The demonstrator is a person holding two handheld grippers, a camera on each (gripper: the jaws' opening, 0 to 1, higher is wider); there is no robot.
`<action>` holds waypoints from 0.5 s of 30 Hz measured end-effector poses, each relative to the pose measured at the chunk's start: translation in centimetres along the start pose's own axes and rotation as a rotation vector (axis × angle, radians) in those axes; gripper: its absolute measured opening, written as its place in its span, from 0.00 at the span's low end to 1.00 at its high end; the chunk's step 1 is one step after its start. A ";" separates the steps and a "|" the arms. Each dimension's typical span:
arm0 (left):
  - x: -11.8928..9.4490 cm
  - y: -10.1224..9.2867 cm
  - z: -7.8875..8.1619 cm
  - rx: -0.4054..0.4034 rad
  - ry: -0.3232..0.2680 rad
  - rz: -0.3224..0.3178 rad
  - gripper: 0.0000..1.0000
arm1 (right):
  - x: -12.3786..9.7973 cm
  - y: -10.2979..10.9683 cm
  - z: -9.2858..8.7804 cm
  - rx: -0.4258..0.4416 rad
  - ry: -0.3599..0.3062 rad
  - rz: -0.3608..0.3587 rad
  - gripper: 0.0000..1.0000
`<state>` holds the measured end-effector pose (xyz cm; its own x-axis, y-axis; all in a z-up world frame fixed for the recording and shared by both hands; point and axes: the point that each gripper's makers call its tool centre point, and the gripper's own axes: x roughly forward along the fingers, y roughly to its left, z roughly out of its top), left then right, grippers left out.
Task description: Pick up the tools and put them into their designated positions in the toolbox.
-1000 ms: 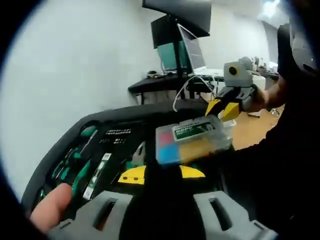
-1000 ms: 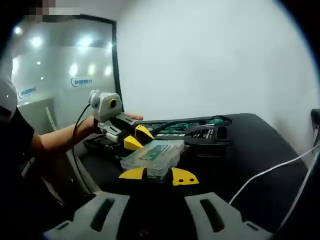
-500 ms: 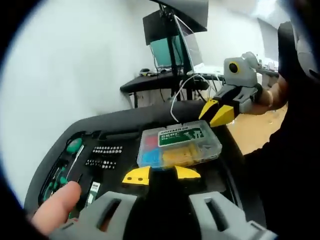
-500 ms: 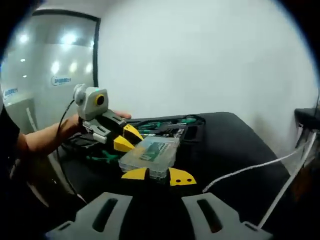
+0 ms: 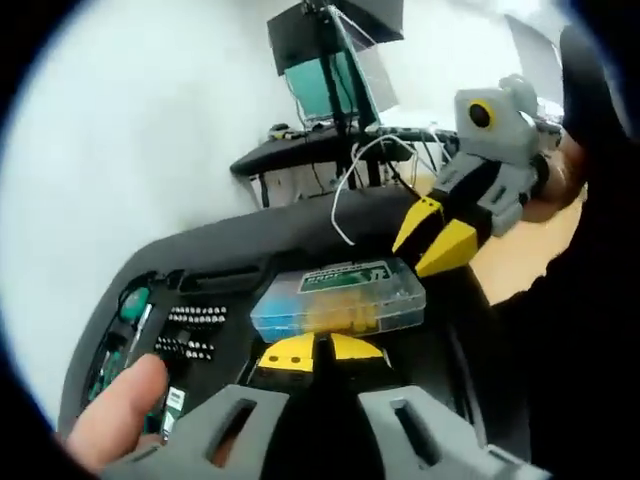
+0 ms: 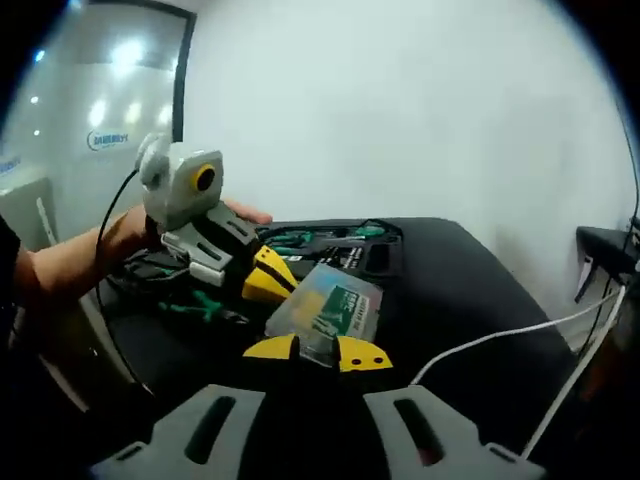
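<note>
Your left gripper (image 5: 312,352) is clamped on the near edge of the clear plastic parts box w/ green label (image 5: 340,298), carrying it above the open black toolbox (image 5: 200,262), probably to seat it level in its slot. Bit rows (image 5: 195,330) and green-handled screwdrivers (image 5: 128,310) lie left of it. Your right gripper (image 6: 304,350) pinches the box's opposite edge. A white cable (image 6: 500,345) trails over the black surface (image 6: 470,290), right, clear of the path.
</note>
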<state>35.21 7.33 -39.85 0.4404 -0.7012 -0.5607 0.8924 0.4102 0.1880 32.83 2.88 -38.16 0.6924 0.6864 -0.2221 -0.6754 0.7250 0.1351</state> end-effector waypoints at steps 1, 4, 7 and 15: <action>0.1 0.1 -0.2 0.012 -0.004 0.002 0.02 | 0.2 0.6 0.4 0.048 -0.017 0.027 0.12; -0.3 0.0 -0.1 0.067 -0.014 0.003 0.01 | 0.4 0.4 1.4 0.192 -0.068 0.042 0.12; -1.6 0.8 2.2 0.011 -0.106 0.040 0.01 | 0.8 0.6 2.0 0.178 -0.103 0.063 0.12; -0.1 0.1 0.4 0.023 0.031 0.007 0.01 | 2.0 1.3 1.1 0.089 0.000 0.016 0.05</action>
<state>35.33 7.20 -39.47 0.4440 -0.6794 -0.5842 0.8913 0.4016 0.2103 33.65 5.28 -37.40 0.6818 0.6978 -0.2196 -0.6609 0.7162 0.2242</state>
